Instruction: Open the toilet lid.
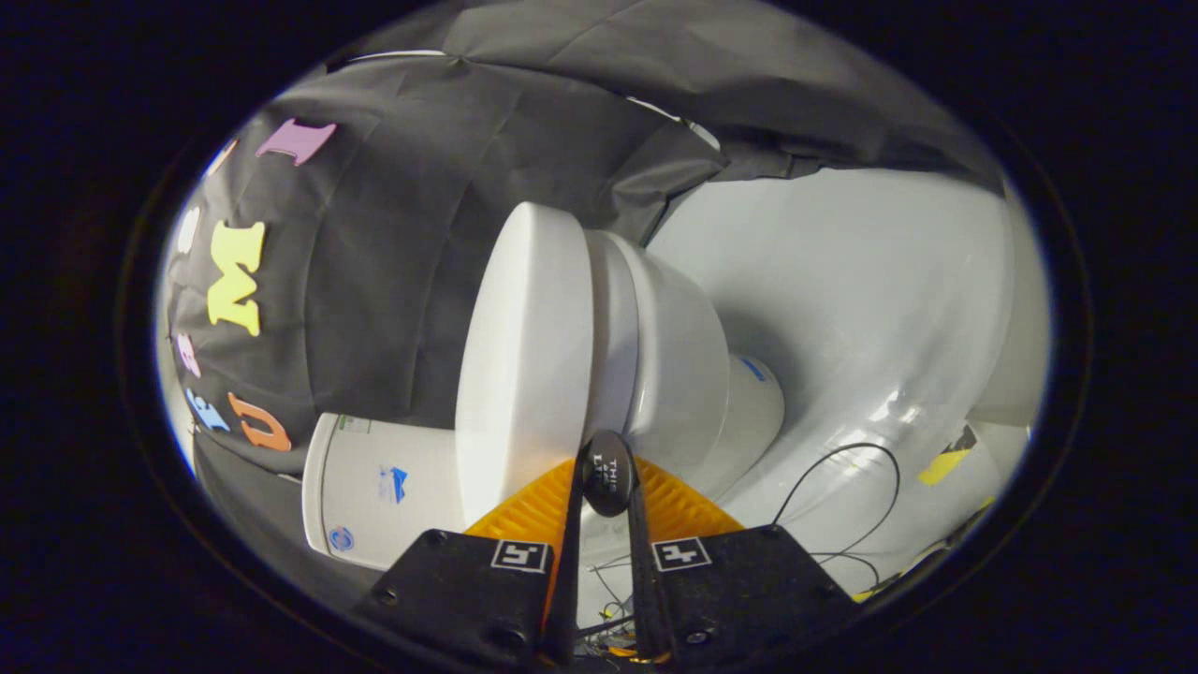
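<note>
The view is rolled on its side. A white toilet stands just ahead of the fingers, its lid lying flat against the seat over the bowl. A small black oval tab sticks out from the lid's front edge. My gripper is shut on this tab, with one orange ribbed finger on each side of it. The white tank shows behind the lid.
A glossy white floor spreads beyond the bowl. Thin black cables loop across it near the fingers, and a strip of yellow tape lies further off. Black cloth walls close in behind the tank.
</note>
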Motion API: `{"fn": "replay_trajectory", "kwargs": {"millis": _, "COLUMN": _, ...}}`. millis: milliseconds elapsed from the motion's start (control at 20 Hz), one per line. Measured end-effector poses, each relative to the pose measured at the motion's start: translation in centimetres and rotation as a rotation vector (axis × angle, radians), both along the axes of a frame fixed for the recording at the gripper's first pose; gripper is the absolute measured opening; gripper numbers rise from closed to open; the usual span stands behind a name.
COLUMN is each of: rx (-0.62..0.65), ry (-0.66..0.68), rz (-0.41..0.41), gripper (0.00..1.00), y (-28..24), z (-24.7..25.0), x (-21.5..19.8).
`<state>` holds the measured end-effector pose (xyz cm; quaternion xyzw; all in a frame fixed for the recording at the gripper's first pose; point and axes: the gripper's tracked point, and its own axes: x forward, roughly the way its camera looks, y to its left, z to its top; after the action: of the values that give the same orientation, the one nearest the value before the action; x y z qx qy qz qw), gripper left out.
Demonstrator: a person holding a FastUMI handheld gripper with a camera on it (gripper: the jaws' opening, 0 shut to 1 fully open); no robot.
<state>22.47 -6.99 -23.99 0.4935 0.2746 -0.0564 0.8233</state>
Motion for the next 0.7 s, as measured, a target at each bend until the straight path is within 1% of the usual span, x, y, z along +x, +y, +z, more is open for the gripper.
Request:
{"fn": "replay_trajectory", "kwargs": {"millis": 150, "rx": 0.015, "ry": 0.002, "rz": -0.021, "gripper": 0.21, "y": -0.18, "z": 0.31, "x": -0.04}}
{"fn": "replay_trajectory", "kwargs": {"millis": 300, "rx": 0.066, "ry": 0.001, "rz": -0.040, "gripper": 0.15, "y": -0.23, "z": 0.68, "x": -0.06}}
{"fn": "replay_trajectory", "kwargs": {"millis": 400, "rx": 0.073, "ry": 0.002, "rz": -0.033, "gripper": 0.12, "y": -0.15, "z": 0.50, "x": -0.05}}
{"fn": "replay_trajectory", "kwargs": {"millis": 700, "rx": 0.032, "ry": 0.017, "rz": -0.020, "gripper": 0.10, "y": 0.03, "z": 1.01, "x": -0.05}}
